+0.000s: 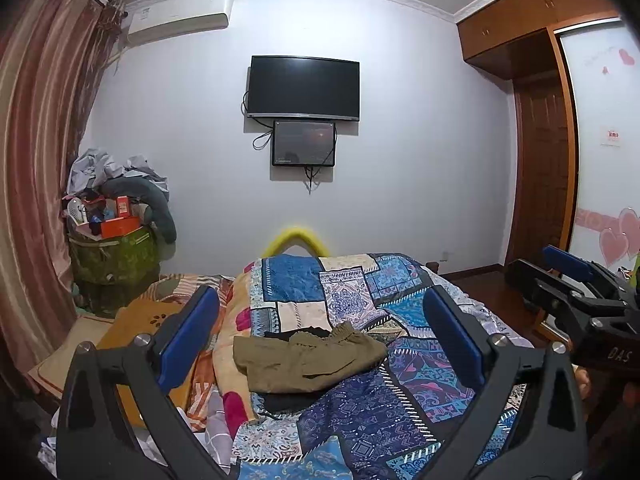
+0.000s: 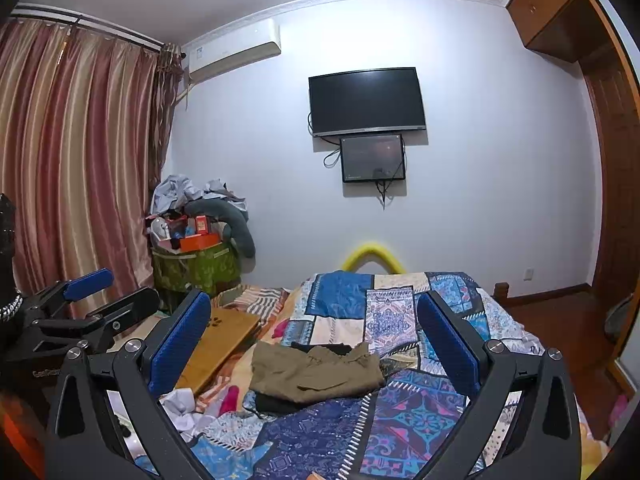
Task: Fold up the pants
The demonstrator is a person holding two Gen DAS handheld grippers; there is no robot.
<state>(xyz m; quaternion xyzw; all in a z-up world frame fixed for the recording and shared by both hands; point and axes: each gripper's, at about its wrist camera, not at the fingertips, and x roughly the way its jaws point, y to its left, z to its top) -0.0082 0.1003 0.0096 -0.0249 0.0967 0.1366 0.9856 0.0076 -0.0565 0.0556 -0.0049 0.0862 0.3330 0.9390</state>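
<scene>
Olive-brown pants (image 1: 304,356) lie folded in a loose pile on the patchwork quilt (image 1: 360,412), on top of a dark garment (image 1: 288,402). They also show in the right wrist view (image 2: 316,372). My left gripper (image 1: 320,332) is open and empty, held above and short of the pants. My right gripper (image 2: 314,332) is open and empty too, likewise short of the pants. The right gripper appears at the right edge of the left wrist view (image 1: 580,284), and the left gripper at the left of the right wrist view (image 2: 92,296).
A wooden board (image 2: 224,340) lies on the bed left of the quilt. White crumpled cloth (image 2: 180,404) lies near the front left. A green hamper piled with clutter (image 2: 196,256) stands by the curtain. A TV (image 2: 366,100) hangs on the far wall. Wardrobe (image 1: 540,140) at right.
</scene>
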